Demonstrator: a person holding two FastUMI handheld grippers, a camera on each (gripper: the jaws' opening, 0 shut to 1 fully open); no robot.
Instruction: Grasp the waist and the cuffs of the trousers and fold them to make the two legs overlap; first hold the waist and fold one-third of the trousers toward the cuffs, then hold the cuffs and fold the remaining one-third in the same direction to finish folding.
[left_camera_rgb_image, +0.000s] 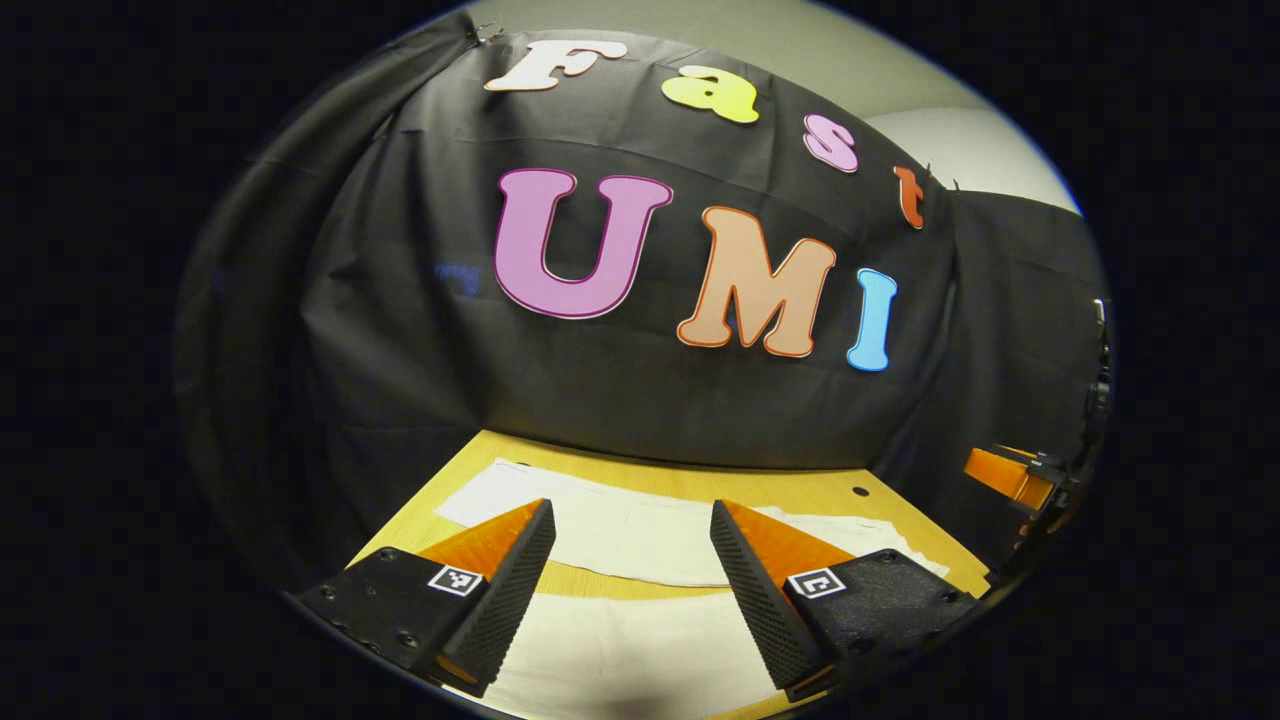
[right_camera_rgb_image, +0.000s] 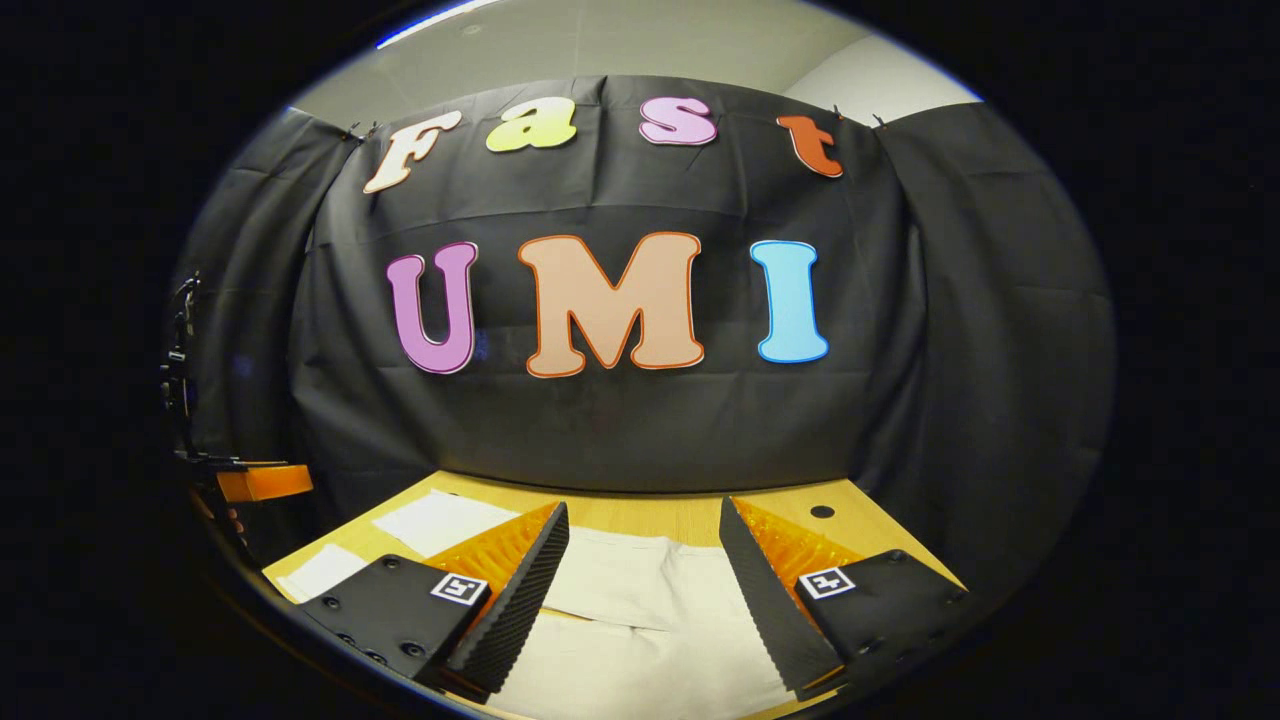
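Left gripper view, left tool (left_camera_rgb_image: 632, 545) open above trousers (left_camera_rgb_image: 640, 540), right tool (right_camera_rgb_image: 644, 550) likewise.

Dim booth, sharp focus, strong fisheye bending at edges, no glare.

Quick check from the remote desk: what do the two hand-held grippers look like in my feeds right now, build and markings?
The left hand-held gripper and right hand-held gripper look alike. Each has two wedge-shaped fingers with ribbed, dotted inner faces, on black blocks with visible screws. Each block carries a small square black-and-white marker tag. I see no cables or sleeves near them.
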